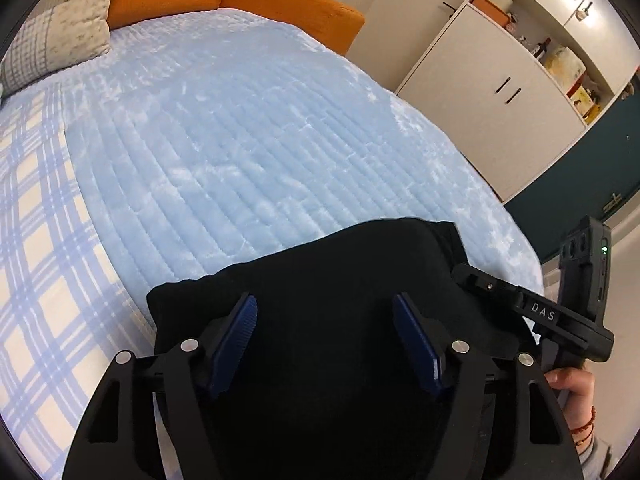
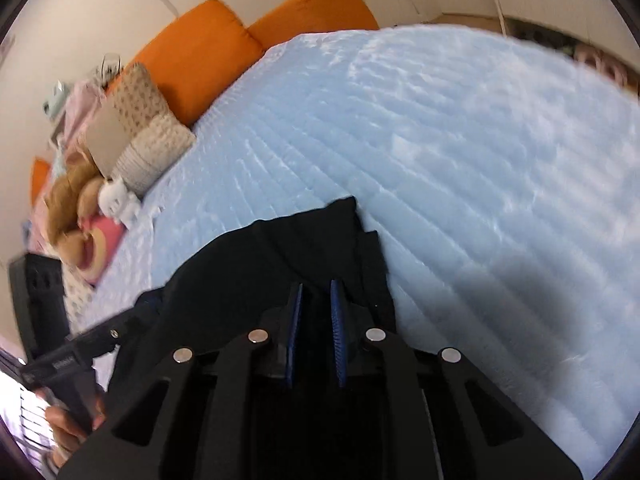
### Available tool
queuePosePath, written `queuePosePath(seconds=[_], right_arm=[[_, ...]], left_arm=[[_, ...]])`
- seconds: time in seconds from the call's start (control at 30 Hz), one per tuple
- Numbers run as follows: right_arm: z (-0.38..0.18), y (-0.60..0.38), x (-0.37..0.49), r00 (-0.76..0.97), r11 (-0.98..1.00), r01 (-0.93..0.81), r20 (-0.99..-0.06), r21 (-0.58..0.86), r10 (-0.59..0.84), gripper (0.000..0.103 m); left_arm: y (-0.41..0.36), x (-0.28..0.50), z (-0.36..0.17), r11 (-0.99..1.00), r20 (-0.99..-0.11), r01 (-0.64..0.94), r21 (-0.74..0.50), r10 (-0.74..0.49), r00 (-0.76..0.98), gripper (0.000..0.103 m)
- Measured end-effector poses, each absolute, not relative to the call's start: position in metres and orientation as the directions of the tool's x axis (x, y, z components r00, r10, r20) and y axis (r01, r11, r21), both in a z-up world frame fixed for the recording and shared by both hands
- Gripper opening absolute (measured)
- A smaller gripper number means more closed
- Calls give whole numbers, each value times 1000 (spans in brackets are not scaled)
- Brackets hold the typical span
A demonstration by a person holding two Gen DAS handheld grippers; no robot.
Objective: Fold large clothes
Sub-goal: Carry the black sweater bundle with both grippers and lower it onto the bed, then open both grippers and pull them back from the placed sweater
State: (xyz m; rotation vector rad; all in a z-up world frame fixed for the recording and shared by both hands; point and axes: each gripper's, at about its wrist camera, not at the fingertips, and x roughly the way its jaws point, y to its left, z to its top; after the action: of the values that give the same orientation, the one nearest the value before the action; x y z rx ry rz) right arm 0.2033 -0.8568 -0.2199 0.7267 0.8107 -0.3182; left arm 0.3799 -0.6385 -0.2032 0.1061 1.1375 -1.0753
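A black, soft fabric garment (image 1: 320, 280), bunched into a folded mass, lay at the near edge of a bed covered by a pale blue quilted plush bedspread (image 1: 248, 140). The left gripper (image 1: 325, 312) hovered over the garment with its blue-padded jaws spread wide, nothing pressed between them. The right gripper (image 2: 317, 300) had its jaws drawn narrow with the dark cloth (image 2: 288, 256) between the pads; whether they truly pinched it could not be told. Orange upholstered cushions (image 2: 208, 52) stood along the far side of the bed, a patterned beige pillow (image 2: 144, 124) beside them, and a white cabinet with open shelves (image 1: 496, 92) stood beyond.
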Motion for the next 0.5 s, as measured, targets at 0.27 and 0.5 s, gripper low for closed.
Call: queuePosePath(seconds=[0.27, 0.5], right_arm=[[-141, -788, 152, 680, 888, 373, -730, 268, -66, 29], [-194, -776, 135, 587, 873, 447, -801, 196, -121, 25]], left_arm=[[-585, 330, -154, 411, -671, 747, -523, -739, -63, 88], [-576, 305, -187, 434, -696, 762, -480, -717, -30, 87]])
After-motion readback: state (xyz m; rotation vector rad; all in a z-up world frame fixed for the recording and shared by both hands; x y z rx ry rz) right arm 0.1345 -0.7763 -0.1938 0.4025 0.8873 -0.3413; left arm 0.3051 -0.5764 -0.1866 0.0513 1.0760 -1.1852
